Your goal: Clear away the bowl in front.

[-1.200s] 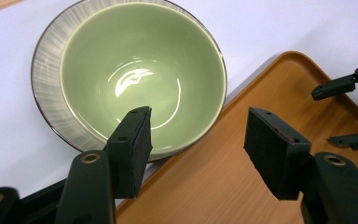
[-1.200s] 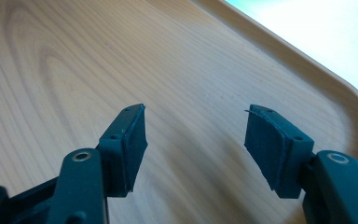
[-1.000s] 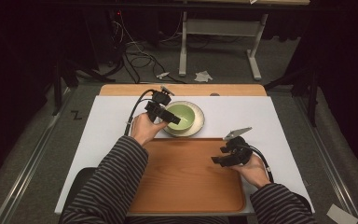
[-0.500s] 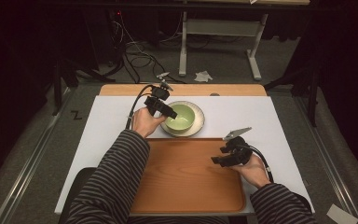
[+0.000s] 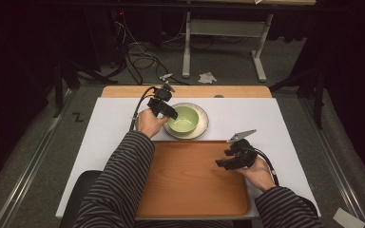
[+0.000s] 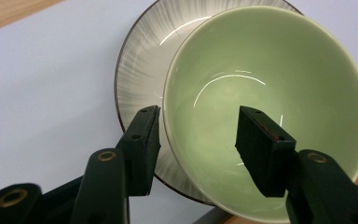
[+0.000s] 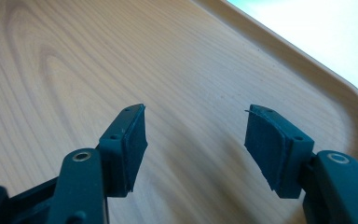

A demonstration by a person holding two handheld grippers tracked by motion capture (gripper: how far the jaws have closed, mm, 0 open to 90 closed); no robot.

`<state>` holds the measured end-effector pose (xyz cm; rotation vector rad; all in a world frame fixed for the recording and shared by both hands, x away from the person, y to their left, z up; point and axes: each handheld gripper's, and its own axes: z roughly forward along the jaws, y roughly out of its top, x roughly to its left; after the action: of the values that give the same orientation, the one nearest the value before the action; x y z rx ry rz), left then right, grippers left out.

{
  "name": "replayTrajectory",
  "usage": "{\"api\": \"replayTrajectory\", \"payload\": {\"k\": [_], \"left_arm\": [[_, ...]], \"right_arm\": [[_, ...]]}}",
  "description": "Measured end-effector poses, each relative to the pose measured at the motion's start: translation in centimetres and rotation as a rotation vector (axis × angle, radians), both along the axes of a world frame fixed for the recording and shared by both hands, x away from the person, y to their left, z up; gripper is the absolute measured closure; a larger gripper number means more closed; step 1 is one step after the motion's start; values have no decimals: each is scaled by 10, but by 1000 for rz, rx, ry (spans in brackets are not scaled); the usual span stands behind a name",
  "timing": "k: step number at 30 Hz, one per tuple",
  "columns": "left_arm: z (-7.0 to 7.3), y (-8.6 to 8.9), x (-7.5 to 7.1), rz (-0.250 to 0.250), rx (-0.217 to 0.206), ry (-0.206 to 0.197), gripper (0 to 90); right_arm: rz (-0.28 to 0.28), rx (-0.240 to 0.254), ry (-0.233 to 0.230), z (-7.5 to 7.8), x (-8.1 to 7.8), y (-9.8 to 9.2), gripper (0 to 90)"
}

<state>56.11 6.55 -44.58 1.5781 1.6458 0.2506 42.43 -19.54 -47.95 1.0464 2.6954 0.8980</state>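
Presently, the pale green glazed ceramic bowl (image 6: 265,107) is sitting on a round grey-streaked saucer with a dark rim (image 6: 142,74), on the white table covering (image 5: 247,116) just beyond the 12 o'clock edge of the rectangular wooden tray (image 5: 190,180). The left gripper (image 6: 198,149) is reaching in from the bowl's 9 o'clock side, jaws standing wide and straddling the rim, one outside, one inside. The right gripper (image 7: 193,144) is hovering over the tray's 3 o'clock portion, jaws spread wide and holding nothing.

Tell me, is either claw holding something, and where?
Nothing is held yet. The left gripper is open astride the green bowl rim; the right gripper is open over the tray.
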Motion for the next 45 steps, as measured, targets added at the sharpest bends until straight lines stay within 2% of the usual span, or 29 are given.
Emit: {"api": "replayTrajectory", "payload": {"k": [4,13,17,24,30,42,45], "left_arm": [[-5,-2,2,-4,14,10,517],[-17,1,11,26,2,52,597],[-21,3,14,38,-2,59,620],[-24,4,15,36,-4,70,678],[-29,4,18,41,-4,94,748],[-29,7,21,48,-59,121,806],[-28,8,23,62,-81,127,816]], "right_arm": [[11,-1,-5,0,0,0,401],[10,-3,-2,0,0,0,400],[10,-2,-2,0,0,0,400],[2,-2,-1,1,-1,1,401],[2,4,-6,1,-1,0,401],[10,-2,-18,1,-1,0,401],[-3,6,-4,1,-1,0,401]]}}
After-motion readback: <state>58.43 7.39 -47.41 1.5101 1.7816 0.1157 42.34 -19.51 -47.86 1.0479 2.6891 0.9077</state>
